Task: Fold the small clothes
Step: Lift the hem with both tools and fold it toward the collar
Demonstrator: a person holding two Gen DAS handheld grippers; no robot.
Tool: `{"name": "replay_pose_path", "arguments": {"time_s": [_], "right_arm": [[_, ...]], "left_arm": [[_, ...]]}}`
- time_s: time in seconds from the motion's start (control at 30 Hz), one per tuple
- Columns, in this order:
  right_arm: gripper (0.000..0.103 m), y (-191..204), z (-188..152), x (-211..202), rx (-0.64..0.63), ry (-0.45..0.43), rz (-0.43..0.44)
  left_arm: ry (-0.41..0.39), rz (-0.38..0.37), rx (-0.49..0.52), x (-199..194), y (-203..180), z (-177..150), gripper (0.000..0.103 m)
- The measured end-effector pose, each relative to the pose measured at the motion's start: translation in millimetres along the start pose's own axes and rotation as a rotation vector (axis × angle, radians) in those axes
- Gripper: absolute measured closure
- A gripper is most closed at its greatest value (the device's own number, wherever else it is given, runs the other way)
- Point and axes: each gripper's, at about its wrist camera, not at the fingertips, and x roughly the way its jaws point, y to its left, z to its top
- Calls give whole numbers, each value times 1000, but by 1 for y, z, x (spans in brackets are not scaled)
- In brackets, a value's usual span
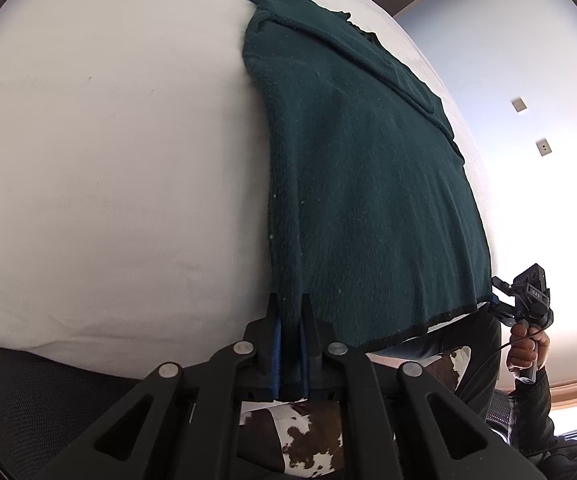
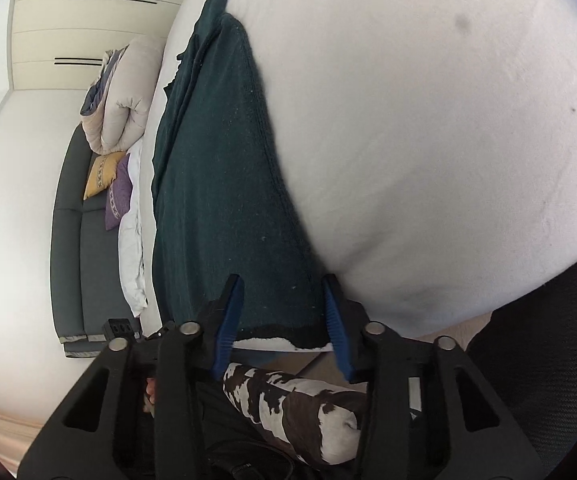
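Note:
A dark green knitted garment (image 1: 368, 184) lies flat on a white surface (image 1: 108, 160), its black hem at the near edge. My left gripper (image 1: 290, 304) is shut on the garment's near left hem corner. In the right wrist view the garment (image 2: 224, 184) runs away from me. My right gripper (image 2: 284, 284) is open, its blue-padded fingers (image 2: 230, 308) on either side of the near hem corner, not closed on it. The right gripper also shows in the left wrist view (image 1: 522, 300), held in a hand at the garment's right hem corner.
A cow-print cushion (image 2: 292, 408) lies below the near edge of the white surface (image 2: 428, 120). A dark sofa (image 2: 76, 240) with a rolled duvet (image 2: 120, 96) and cushions stands at the left. A black mesh chair (image 2: 548, 360) is at the right.

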Motion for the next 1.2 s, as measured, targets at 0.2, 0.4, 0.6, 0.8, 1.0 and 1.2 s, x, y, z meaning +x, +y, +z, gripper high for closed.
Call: {"name": "replay_pose_path", "arguments": {"time_s": [0.2, 0.4, 0.6, 0.8, 1.0, 1.2], "right_arm": [[92, -9, -2, -7, 14, -48, 28], [97, 3, -4, -23, -33, -125, 1], [97, 17, -5, -28, -79, -147, -23], [97, 17, -4, -25, -81, -125, -42], [97, 45, 1, -34, -126, -130, 13], [97, 90, 18, -35, -178, -144, 83]], "left_arm": [[-13, -20, -13, -4, 3, 0, 96], [-25, -33, -23, -5, 4, 0, 97], [-31, -40, -27, -5, 5, -3, 96], [-39, -59, -32, -8, 3, -3, 97], [-83, -134, -30, -22, -10, 2, 97], [-173, -258, -5, -46, -39, 20, 97]]}}
